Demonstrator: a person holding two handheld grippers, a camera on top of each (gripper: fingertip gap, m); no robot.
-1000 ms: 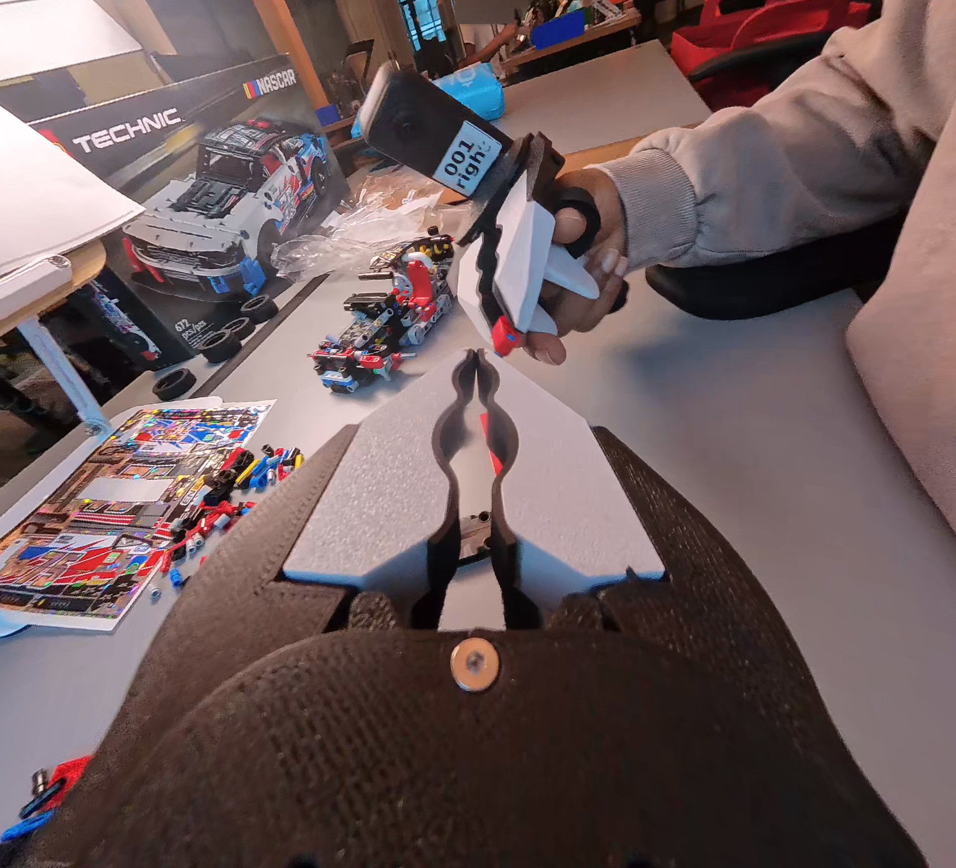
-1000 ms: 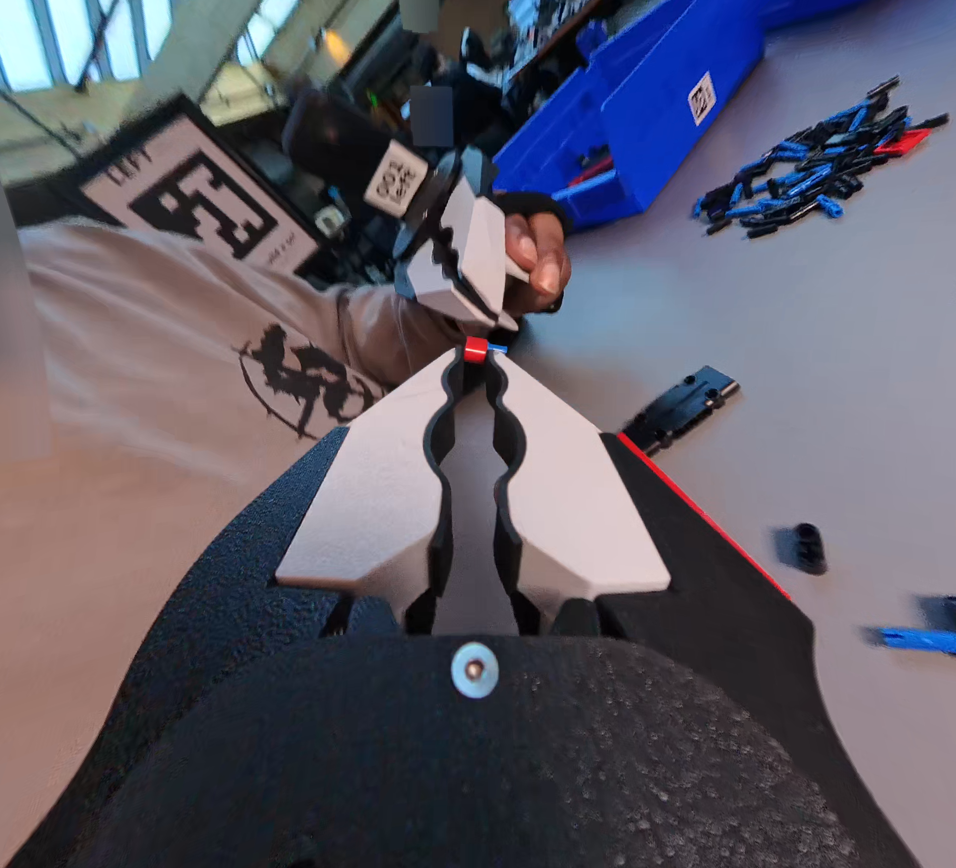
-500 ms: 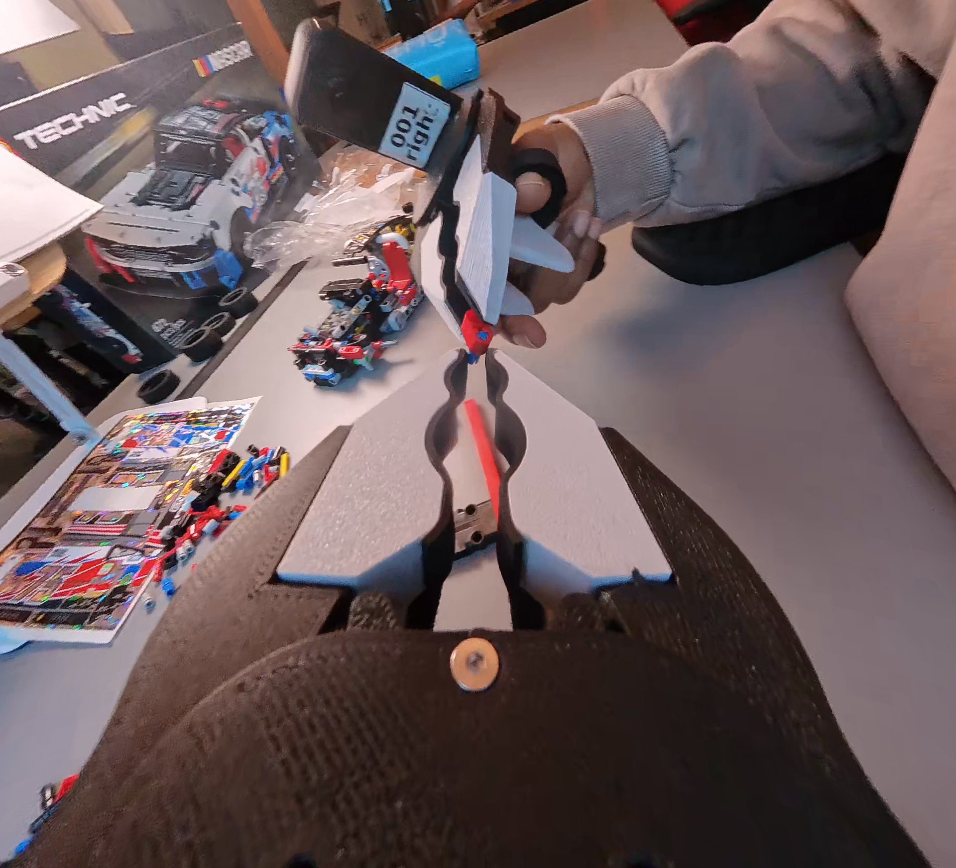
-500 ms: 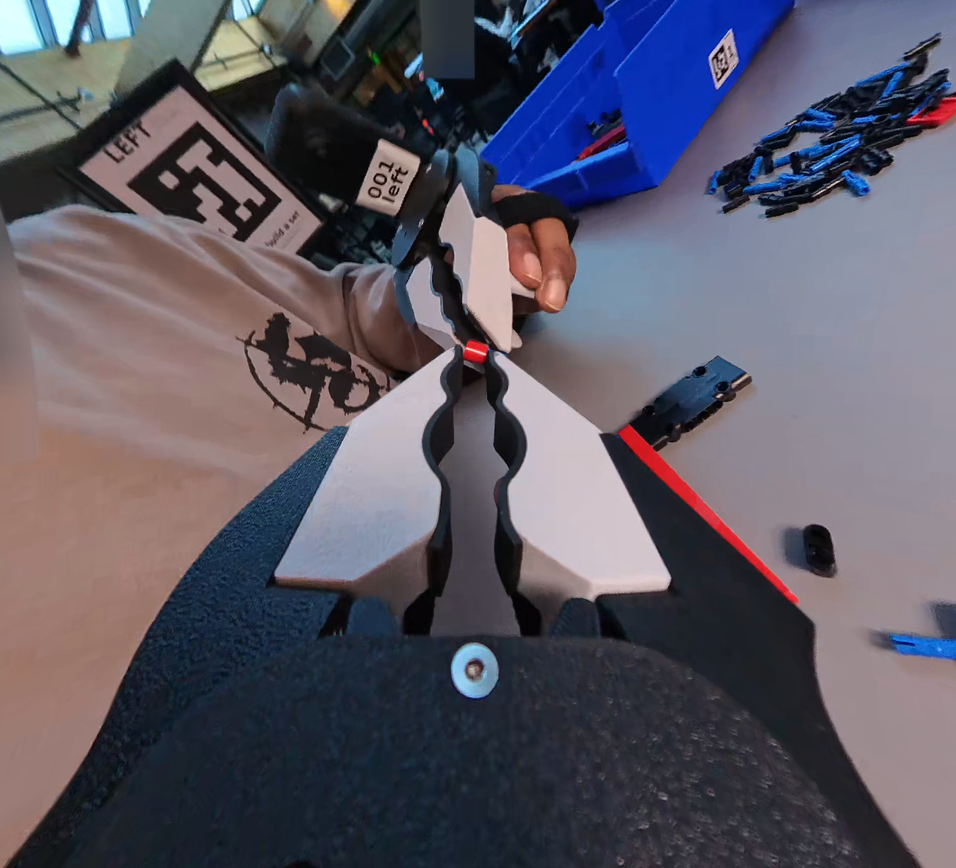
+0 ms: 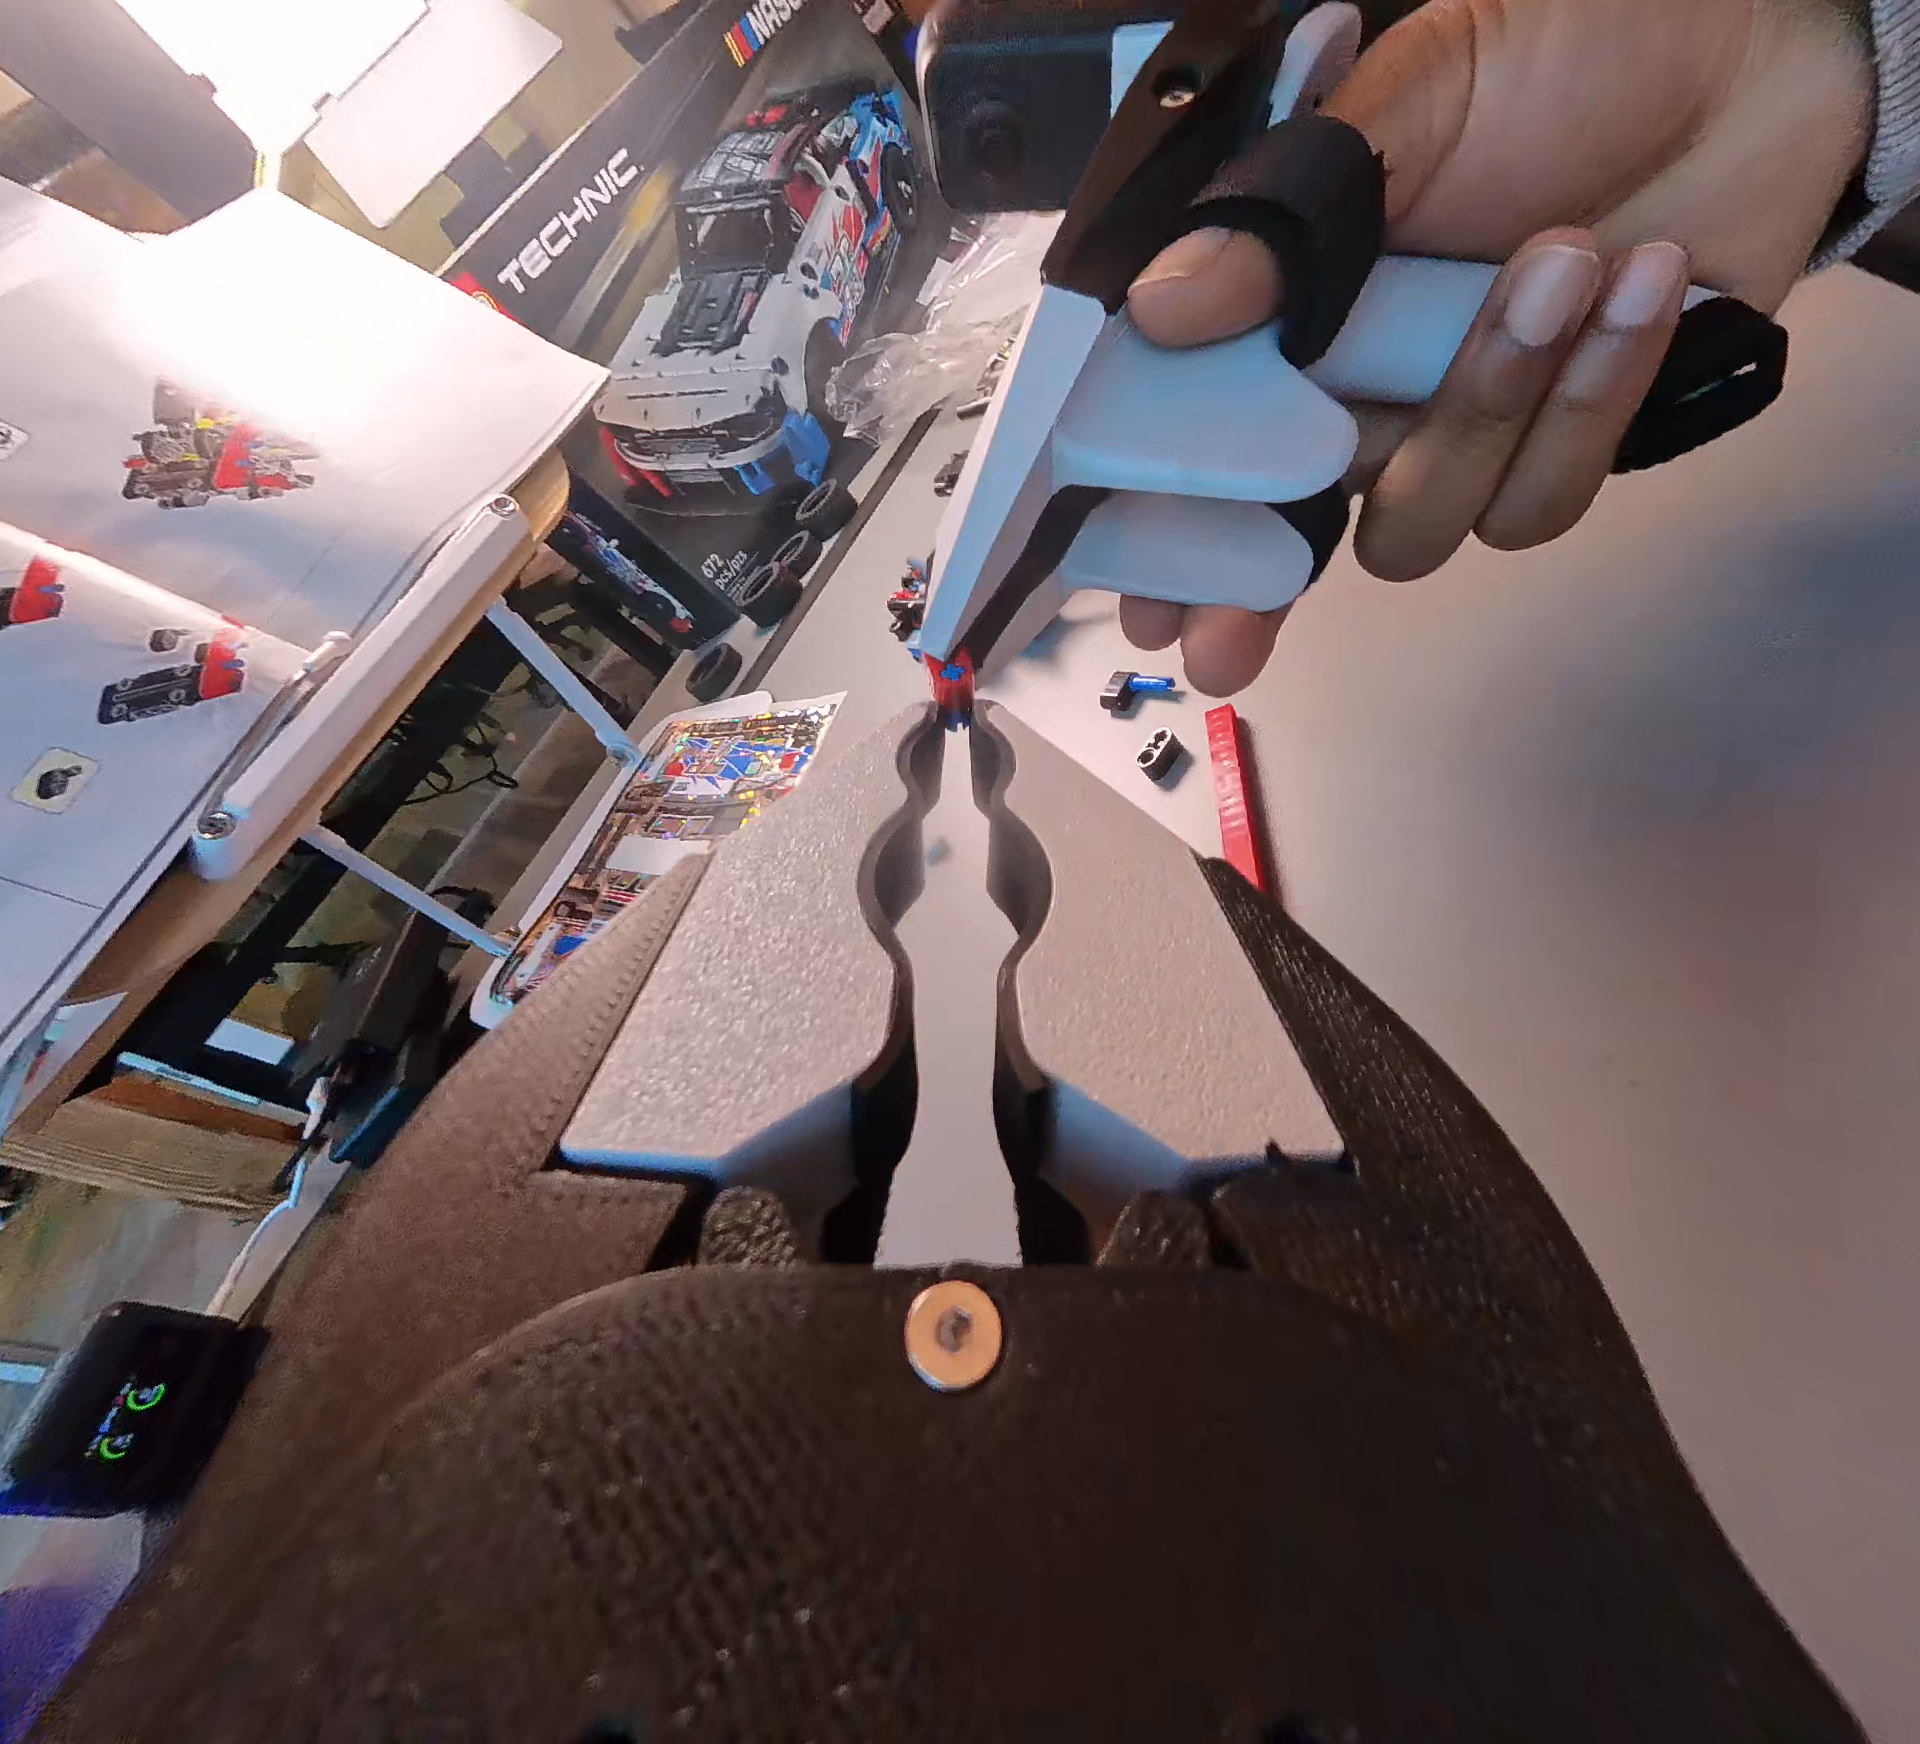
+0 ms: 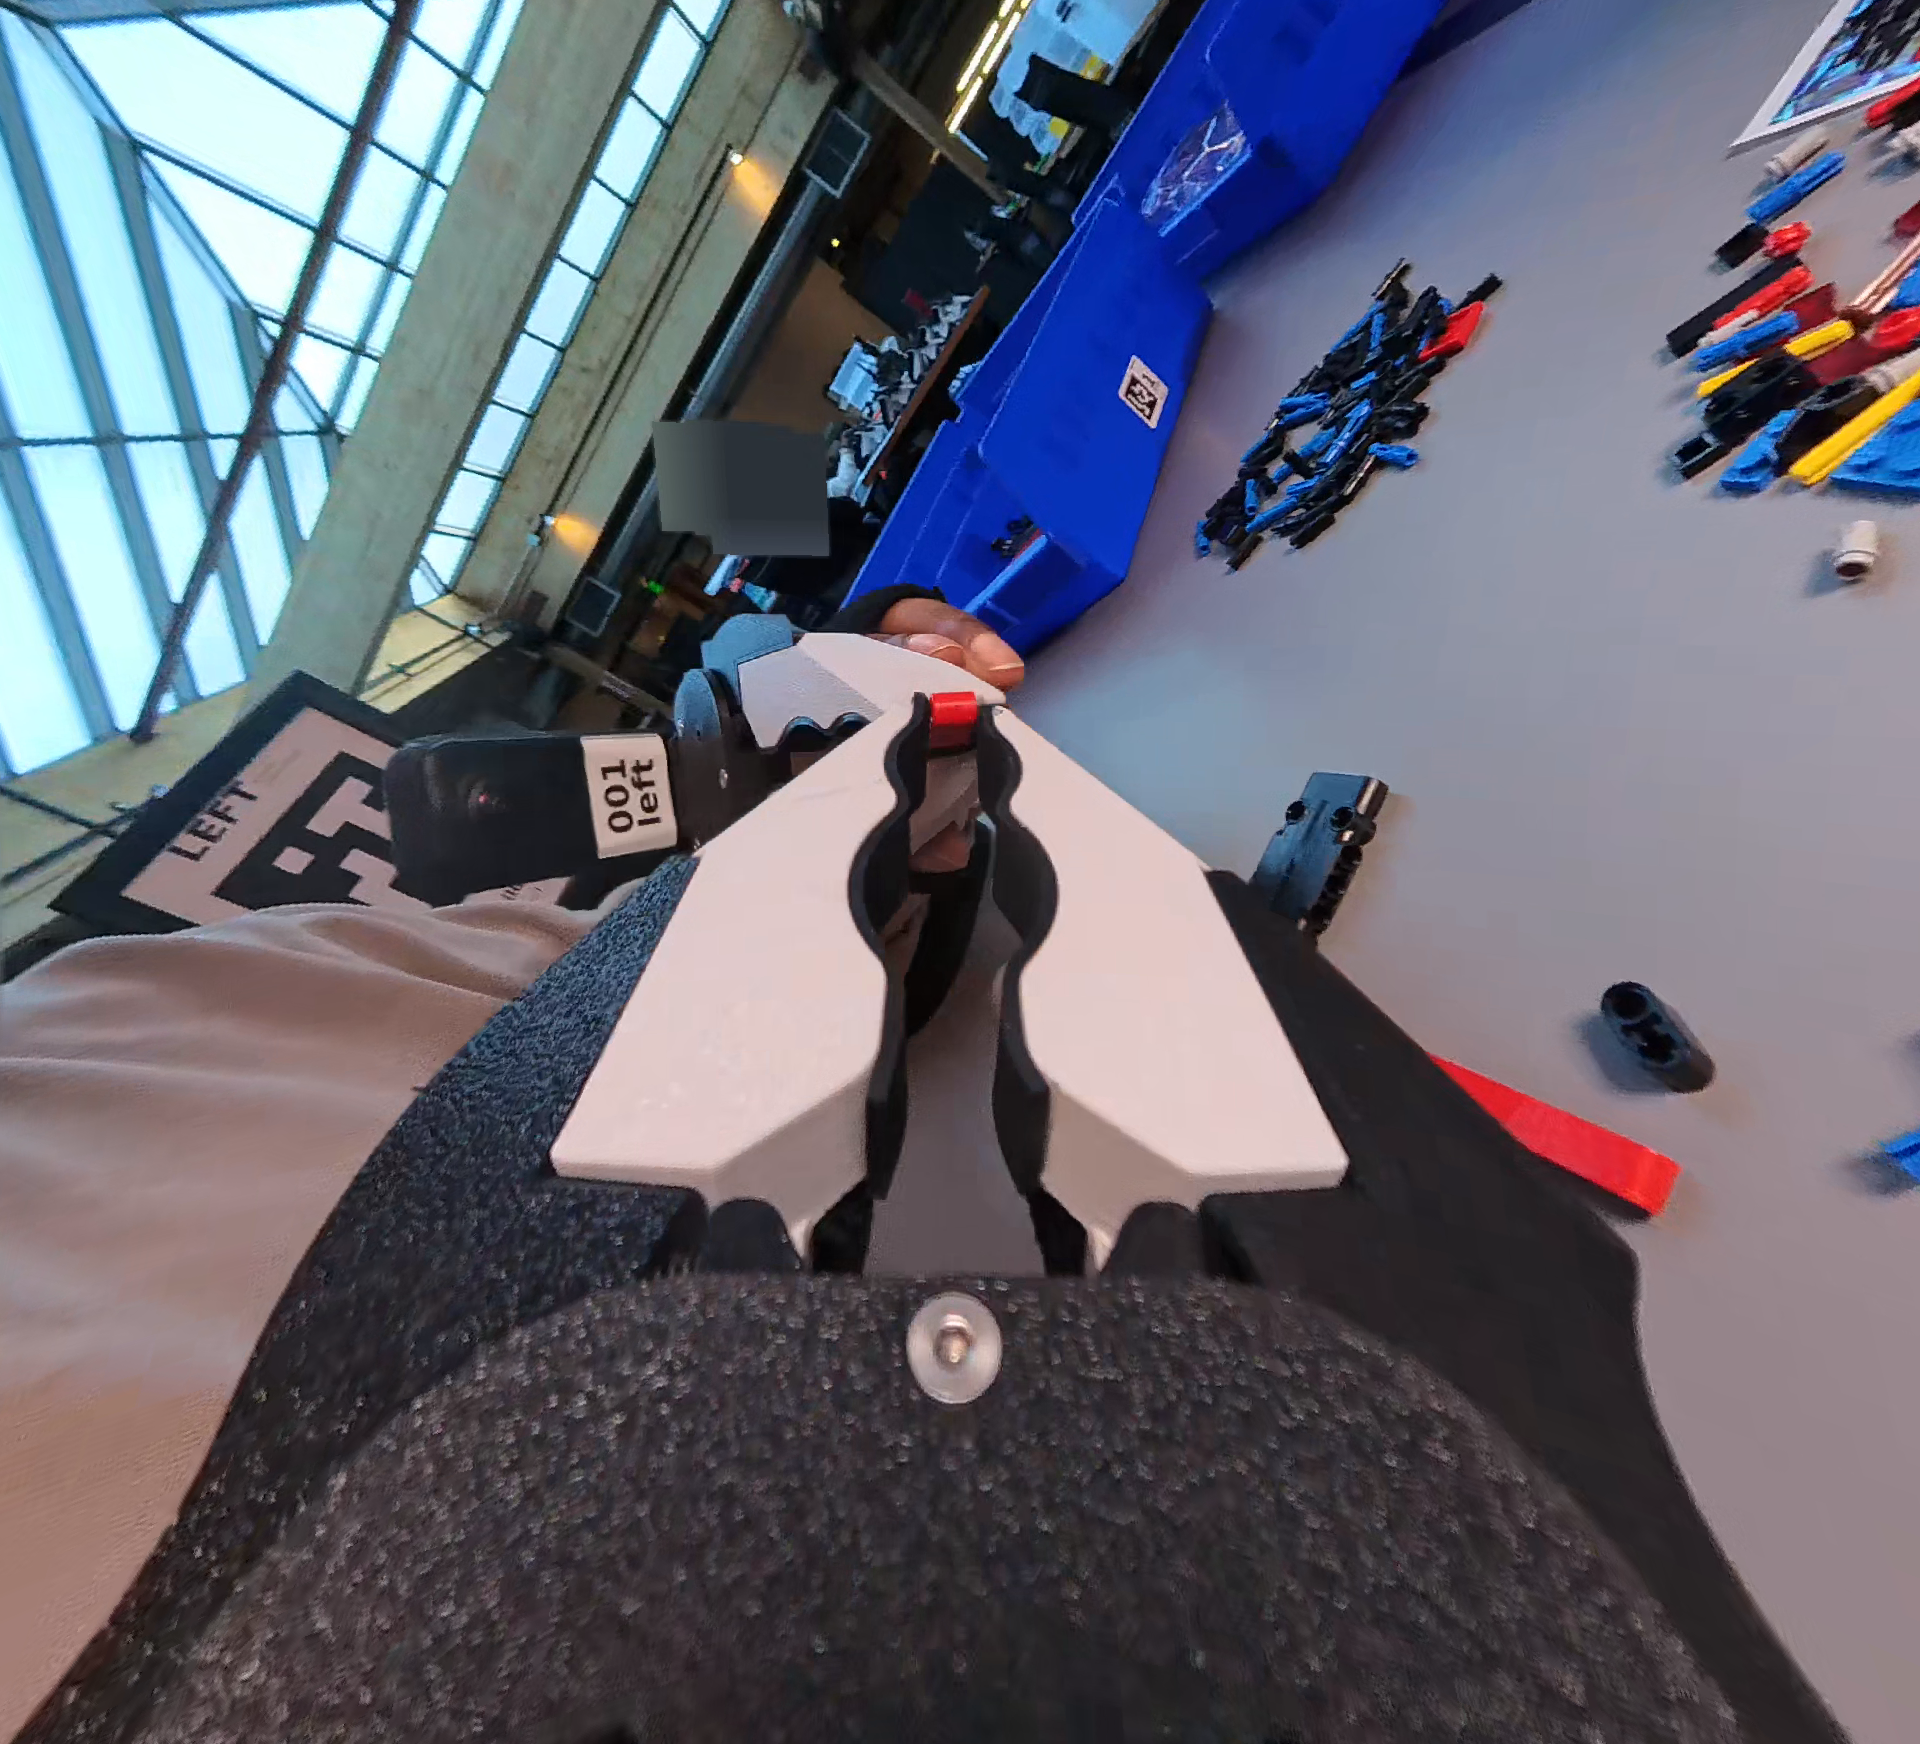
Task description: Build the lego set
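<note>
**Lego piece pinched between two gripper tips, at risk of dropping**

Lego piece (image 6: pixel 952 720), small and red with a blue pin through it, sits clamped in the right gripper (image 6: pixel 952 728) above the grey tabletop (image 5: pixel 1558 967). The left gripper (image 5: pixel 950 726) meets it tip to tip, jaws nearly closed; whether it grips the pin cannot be told. A skewed push could twist the tiny part out of either grip, dropping it among the loose black connector (image 5: pixel 1158 752) and red beam (image 5: pixel 1234 790) below.
</note>
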